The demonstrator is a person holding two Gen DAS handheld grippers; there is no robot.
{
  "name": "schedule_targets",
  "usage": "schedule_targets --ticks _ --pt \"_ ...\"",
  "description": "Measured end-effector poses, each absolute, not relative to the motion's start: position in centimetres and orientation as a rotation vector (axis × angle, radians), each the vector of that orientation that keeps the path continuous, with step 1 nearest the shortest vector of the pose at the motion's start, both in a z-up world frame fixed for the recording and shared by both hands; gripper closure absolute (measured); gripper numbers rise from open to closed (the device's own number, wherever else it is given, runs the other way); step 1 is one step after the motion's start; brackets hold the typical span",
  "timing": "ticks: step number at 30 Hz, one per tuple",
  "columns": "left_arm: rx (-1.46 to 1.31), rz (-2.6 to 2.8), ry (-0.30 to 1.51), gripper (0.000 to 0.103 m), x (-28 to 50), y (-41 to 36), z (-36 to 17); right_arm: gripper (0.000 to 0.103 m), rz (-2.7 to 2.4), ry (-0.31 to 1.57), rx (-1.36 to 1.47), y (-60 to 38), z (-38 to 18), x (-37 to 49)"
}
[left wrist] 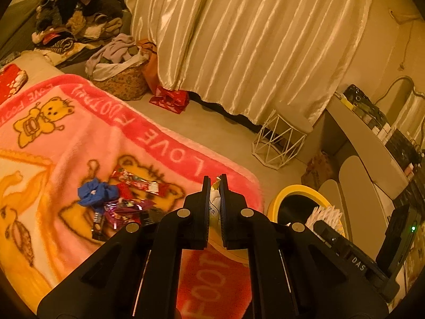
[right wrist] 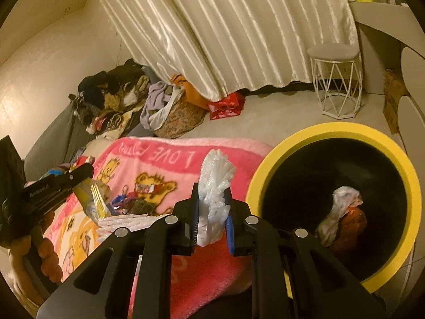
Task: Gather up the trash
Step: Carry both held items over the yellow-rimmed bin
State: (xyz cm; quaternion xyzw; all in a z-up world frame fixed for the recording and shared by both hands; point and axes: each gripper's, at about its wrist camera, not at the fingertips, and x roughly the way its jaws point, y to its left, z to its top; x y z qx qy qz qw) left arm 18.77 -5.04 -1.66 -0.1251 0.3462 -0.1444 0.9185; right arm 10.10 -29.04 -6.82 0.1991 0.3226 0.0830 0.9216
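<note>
Presently the right tool [right wrist: 211, 191] is clamped on a crumpled white bag [right wrist: 215, 186], the left tool [left wrist: 215, 183] on a yellow wrapper [left wrist: 214, 207].

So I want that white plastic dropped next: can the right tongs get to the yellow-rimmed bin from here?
Probably yes. The right tongs, shut on the white plastic bag, sit beside the yellow-rimmed bin; its mouth is open, with nothing between them and only some trash at the bottom.

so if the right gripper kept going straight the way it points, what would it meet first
Probably the pink fleece bear-print blanket on the bed, just left of the yellow-rimmed black bin; depth is unclear. The right gripper carries a crumpled white plastic bag.
</note>
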Motion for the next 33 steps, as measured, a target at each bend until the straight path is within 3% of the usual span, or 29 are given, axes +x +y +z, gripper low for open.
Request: schedule_targets --ticks 33 --pt "-0.054 -0.447 0.73 0.099 18.1 -18.0 -2.4 0.087 -0.097 0.54 0.477 -40.3 -6.8 8.1"
